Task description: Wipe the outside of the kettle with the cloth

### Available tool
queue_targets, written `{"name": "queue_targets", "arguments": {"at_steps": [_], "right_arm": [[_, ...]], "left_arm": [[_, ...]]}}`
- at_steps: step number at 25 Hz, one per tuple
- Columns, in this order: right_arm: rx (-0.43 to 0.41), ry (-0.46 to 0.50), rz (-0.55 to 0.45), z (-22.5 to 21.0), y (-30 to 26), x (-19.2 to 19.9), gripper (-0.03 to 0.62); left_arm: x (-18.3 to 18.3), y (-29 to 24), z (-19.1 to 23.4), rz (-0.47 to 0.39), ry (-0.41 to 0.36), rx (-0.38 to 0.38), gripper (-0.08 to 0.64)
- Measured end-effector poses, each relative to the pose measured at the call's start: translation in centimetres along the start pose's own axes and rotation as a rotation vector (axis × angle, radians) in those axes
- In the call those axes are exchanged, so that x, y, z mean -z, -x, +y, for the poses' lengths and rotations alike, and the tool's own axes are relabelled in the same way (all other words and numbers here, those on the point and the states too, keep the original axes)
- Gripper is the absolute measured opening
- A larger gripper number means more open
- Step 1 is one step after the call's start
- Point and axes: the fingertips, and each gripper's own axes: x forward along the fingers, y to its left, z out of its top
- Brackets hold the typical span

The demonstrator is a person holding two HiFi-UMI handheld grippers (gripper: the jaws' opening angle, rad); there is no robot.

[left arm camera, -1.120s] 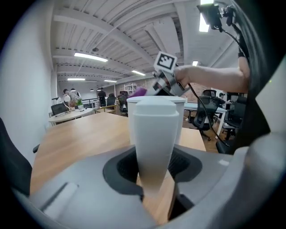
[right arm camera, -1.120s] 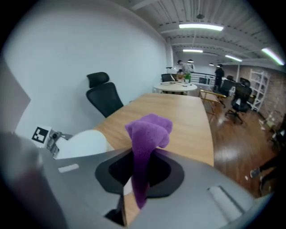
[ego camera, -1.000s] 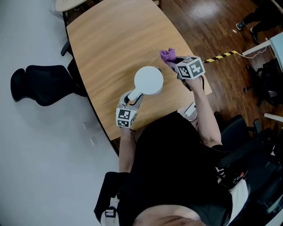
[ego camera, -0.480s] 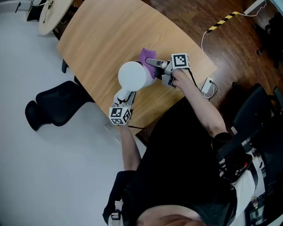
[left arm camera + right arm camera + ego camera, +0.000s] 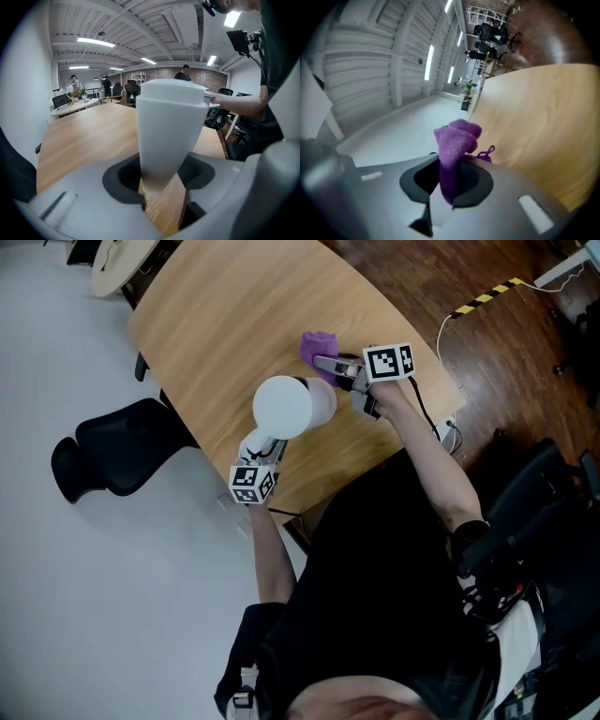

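- The kettle (image 5: 291, 407) is smooth, matt white and round from above. It stands upright on the pale, wood-grained oval table (image 5: 216, 315), near the person's edge and between the two grippers.
- In the left gripper view its handle is a flat white bar that narrows downward.
- The left gripper (image 5: 161, 197) has that handle between its jaws, which have just been opening. They stand fairly narrow. The left pad lies against the handle, and a wedge of table shows by the right pad, so the hold looks slack.
- The right gripper (image 5: 450, 187) has its jaws closed on the cloth (image 5: 457, 136), a purple, nubby terry bunched into a soft lump above the pads.
- In the head view the cloth sits just beside the kettle's far side; whether they touch cannot be told.
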Motion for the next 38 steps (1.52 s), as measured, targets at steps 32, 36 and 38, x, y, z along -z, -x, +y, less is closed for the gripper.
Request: {"name": "queue_targets", "arguments": {"at_steps": [32, 36, 38], "right_arm": [[0.138, -0.298, 0.044, -9.3, -3.8, 10.1, 0.051], [0.247, -0.307, 0.112, -13.9, -3.4, 14.2, 0.051], [0.249, -0.28, 0.13, -13.7, -3.6, 15.0, 0.051]], "left_arm": [[-12.9, 5.7, 4.3, -0.138, 0.394, -0.38, 0.451], [-11.9, 5.2, 4.9, -0.109, 0.362, -0.327, 0.434], [-11.4, 5.1, 5.4, -0.138, 0.382, -0.277, 0.42]]}}
